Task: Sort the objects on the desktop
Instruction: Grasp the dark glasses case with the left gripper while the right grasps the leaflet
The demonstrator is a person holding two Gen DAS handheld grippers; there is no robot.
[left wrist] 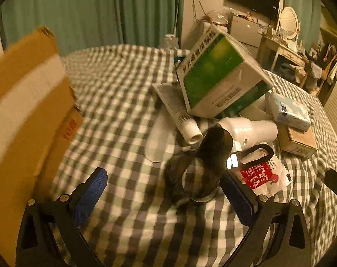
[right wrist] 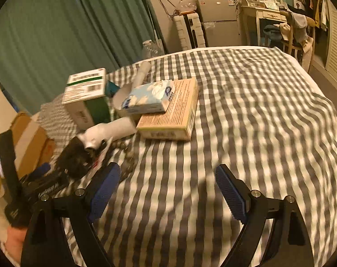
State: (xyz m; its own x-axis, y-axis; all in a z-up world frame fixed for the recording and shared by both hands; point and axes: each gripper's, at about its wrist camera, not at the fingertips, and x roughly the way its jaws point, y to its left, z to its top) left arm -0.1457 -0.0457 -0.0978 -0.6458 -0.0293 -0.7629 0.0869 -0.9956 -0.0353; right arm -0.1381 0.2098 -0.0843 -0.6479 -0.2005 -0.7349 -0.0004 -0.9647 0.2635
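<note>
Checked bedspread (right wrist: 246, 111) | left hand-held gripper (left wrist: 166, 195) released, empty | right hand-held gripper (right wrist: 168, 191) released, empty

1. Two printed cartons: one green-and-white box (left wrist: 217, 73), one tan box (right wrist: 170, 113).
2. One tissue pack (right wrist: 148, 98).
3. One white tube (left wrist: 179, 113).
4. One red-and-white sachet (left wrist: 261, 175).
5. One brown cardboard box (left wrist: 23, 111).

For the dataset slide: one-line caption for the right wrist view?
Open right tongs above checked bedcover; tissue pack atop tan box.
</note>
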